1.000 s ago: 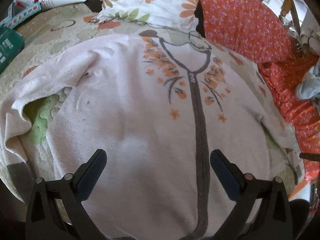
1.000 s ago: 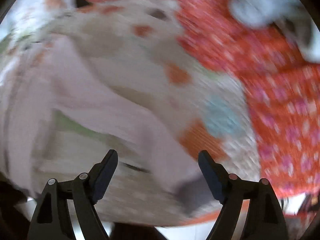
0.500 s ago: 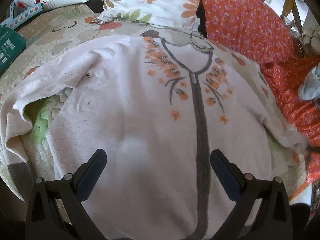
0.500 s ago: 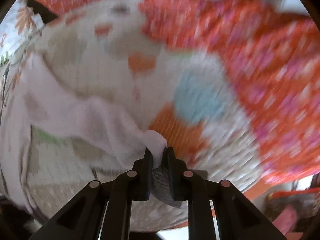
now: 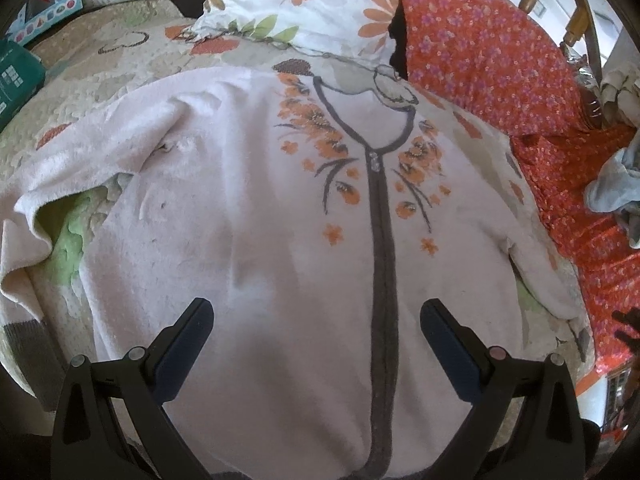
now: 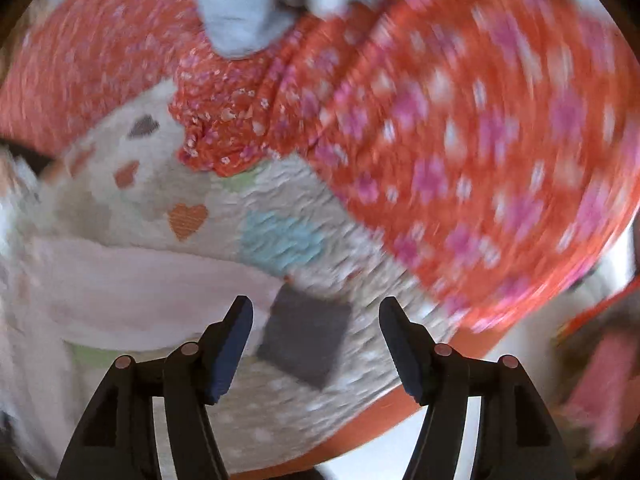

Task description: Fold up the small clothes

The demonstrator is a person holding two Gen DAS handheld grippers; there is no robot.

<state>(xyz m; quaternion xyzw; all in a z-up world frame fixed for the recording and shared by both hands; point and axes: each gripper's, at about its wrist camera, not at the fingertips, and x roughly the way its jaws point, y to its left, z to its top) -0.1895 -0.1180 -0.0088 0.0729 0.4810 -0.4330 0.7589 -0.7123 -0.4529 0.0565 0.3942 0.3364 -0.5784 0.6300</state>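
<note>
A pale pink zip-up garment (image 5: 248,216) with a grey zipper band and orange flower print lies spread front-up on the quilt. My left gripper (image 5: 316,340) is open and hovers over its lower body, left of the zipper. In the blurred right wrist view, the garment's right sleeve (image 6: 144,292) lies stretched out on the quilt, ending in a grey cuff (image 6: 308,344). My right gripper (image 6: 316,340) is open, with the cuff lying between its fingers. The left sleeve (image 5: 36,216) is bunched at the left.
A patterned quilt (image 5: 116,68) covers the bed. A floral pillow (image 5: 304,4) and an orange flowered pillow (image 5: 480,52) lie at the head. Orange flowered fabric (image 6: 480,140) and a grey-blue cloth (image 5: 616,184) lie to the right. A green box (image 5: 16,80) sits far left.
My right gripper was shut on the sleeve cuff half a second ago; it has opened and the cuff lies flat on the quilt. The left gripper has barely moved.
</note>
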